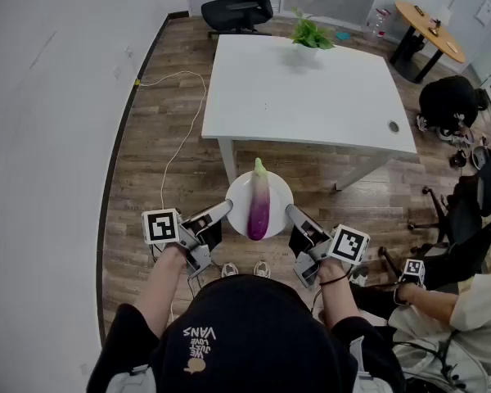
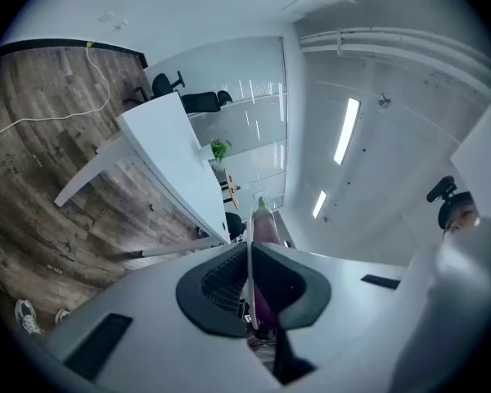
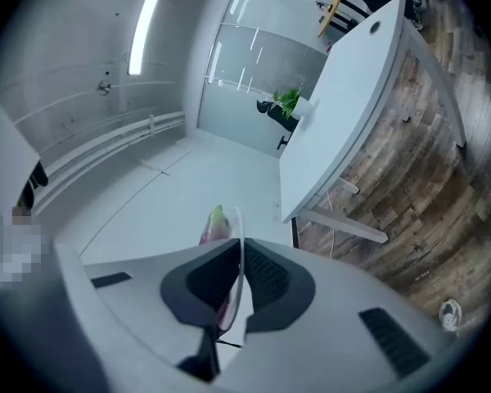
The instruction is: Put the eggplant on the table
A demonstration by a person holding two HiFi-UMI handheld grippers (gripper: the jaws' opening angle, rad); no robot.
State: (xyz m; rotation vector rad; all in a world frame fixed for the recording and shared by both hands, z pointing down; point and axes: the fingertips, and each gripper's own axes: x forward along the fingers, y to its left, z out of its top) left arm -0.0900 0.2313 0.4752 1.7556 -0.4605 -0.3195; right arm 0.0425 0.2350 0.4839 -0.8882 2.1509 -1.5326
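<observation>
A purple eggplant (image 1: 259, 203) with a green stem lies on a round white plate (image 1: 280, 188) that is held in the air over the wooden floor, short of the white table (image 1: 311, 92). My left gripper (image 1: 227, 207) is shut on the plate's left rim, and my right gripper (image 1: 290, 211) is shut on its right rim. In the left gripper view the plate's edge (image 2: 248, 277) runs between the jaws with the eggplant (image 2: 263, 219) behind it. The right gripper view shows the plate rim (image 3: 238, 252) clamped and the eggplant's stem (image 3: 215, 223) peeking over.
A potted green plant (image 1: 311, 35) stands at the table's far edge. A black office chair (image 1: 241, 2) is beyond it, and a round wooden table (image 1: 430, 27) at the far right. A seated person (image 1: 442, 301) is at my right. A white cable (image 1: 184, 121) trails across the floor.
</observation>
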